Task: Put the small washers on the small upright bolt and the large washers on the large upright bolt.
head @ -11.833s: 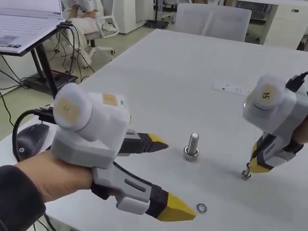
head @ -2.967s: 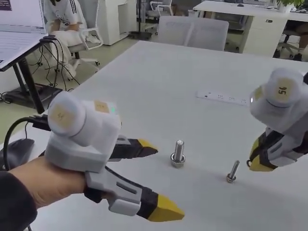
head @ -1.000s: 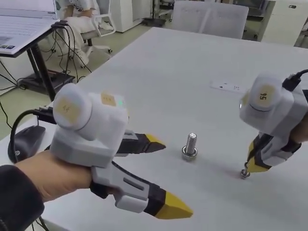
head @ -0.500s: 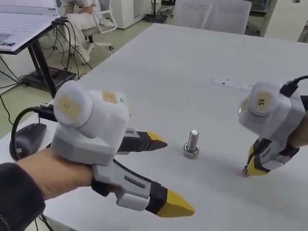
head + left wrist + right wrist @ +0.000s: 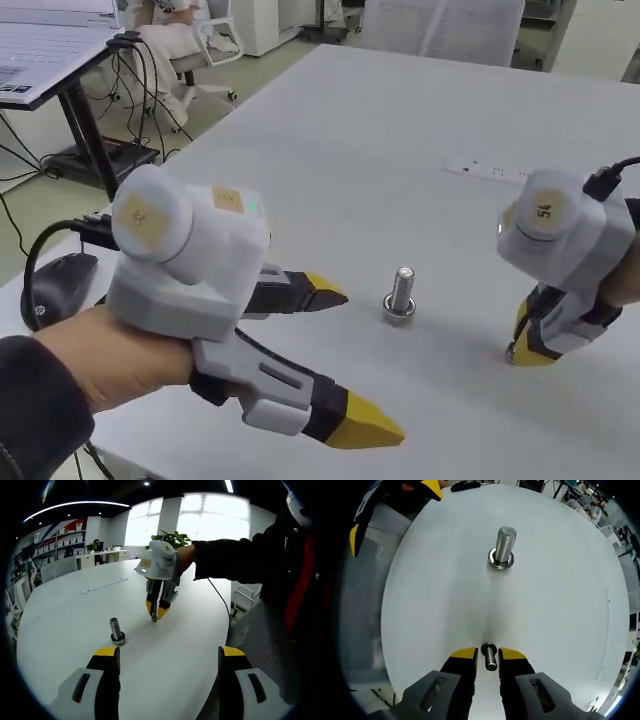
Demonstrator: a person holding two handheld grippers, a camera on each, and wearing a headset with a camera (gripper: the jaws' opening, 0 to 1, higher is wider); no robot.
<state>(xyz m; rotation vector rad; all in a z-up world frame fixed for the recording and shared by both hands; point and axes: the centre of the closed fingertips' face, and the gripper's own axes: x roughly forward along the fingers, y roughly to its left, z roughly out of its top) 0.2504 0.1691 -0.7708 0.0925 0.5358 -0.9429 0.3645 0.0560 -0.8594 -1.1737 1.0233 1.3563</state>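
Observation:
The large bolt (image 5: 401, 291) stands upright mid-table with a washer (image 5: 500, 562) around its base; it also shows as the large bolt (image 5: 116, 630) and the large bolt (image 5: 503, 544). To its right, my right gripper (image 5: 523, 352) points down at the table, shut on the small bolt (image 5: 490, 657), whose shaft sits between the yellow tips. The left gripper view shows the right gripper (image 5: 156, 614) with the small bolt (image 5: 154, 619) at its tips. My left gripper (image 5: 352, 362) hovers open left of the large bolt, nothing between its jaws, seen again as the left gripper (image 5: 169, 652).
A white power strip (image 5: 490, 170) lies on the table far right, beyond the bolts. A black mouse (image 5: 50, 290) sits by the near left table edge. A side desk with a laptop (image 5: 40, 55) and cables stands off the left edge.
My right gripper has come down over the small bolt, so the bolt's base no longer peeks out below its tips in the head view. The left gripper has held still and open.

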